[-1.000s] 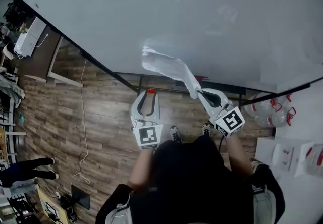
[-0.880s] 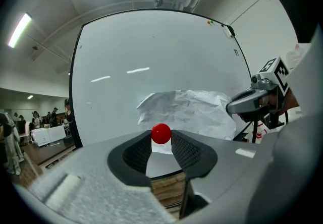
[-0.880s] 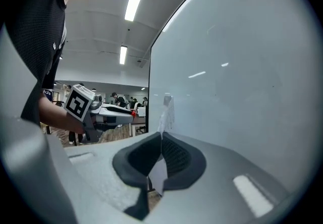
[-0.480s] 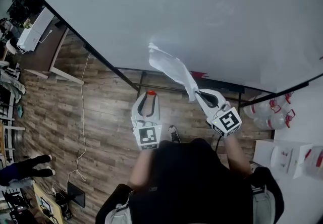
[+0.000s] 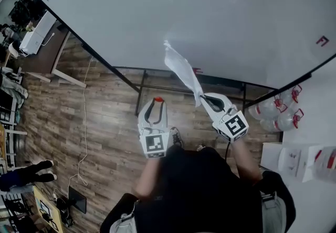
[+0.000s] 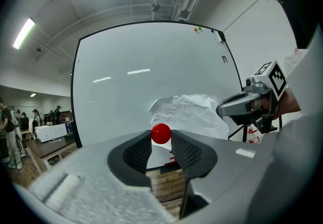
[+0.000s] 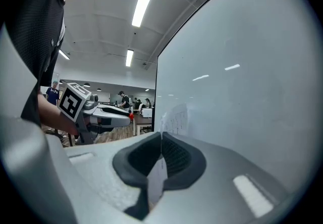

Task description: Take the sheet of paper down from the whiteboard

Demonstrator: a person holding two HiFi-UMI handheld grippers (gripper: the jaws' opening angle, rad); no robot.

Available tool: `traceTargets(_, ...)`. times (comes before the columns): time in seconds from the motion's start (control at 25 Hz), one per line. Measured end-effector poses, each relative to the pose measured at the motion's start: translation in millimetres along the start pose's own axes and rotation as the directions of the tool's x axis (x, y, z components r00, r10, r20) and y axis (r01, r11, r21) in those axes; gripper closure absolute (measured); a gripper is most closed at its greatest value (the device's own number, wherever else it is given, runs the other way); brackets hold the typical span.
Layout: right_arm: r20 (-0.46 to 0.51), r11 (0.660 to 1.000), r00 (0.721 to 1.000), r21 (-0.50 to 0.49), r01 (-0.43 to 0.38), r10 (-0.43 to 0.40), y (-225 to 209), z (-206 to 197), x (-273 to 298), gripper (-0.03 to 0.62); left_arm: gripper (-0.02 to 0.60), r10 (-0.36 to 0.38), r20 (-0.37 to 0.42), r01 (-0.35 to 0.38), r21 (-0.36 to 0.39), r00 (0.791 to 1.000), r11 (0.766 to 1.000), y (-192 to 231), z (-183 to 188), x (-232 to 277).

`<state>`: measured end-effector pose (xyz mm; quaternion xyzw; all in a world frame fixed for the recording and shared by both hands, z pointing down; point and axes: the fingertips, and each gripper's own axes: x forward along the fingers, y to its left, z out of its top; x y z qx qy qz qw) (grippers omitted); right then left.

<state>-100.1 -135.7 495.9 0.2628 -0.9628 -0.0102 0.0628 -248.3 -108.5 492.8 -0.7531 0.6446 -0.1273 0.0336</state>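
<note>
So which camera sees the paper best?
The left gripper view: the crumpled sheet of paper faces it, almost whole. The head view shows only a narrow strip in front of the whiteboard. The right gripper view sees just its edge, pinched in the right tongs.

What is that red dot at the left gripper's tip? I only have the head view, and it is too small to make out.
Observer: The left gripper view shows the left gripper shut on a small red ball, pinched right at its tips.
Operator: Does the right gripper truly grip the paper?
Observer: Yes. In the right gripper view the right gripper is shut on the crumpled white sheet of paper, which is seen edge-on between the two dark pads.
</note>
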Motion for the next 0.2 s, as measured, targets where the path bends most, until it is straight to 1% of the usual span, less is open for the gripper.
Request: traceTargets(0.2,-0.007,1.0,1.0,-0.007,-0.007,0.007,5.1,-7.2,-36.9,0.588,0.453,-0.004,0.022,0.004,-0.018,1.0,1.0,-36.1,6.7,-17.5)
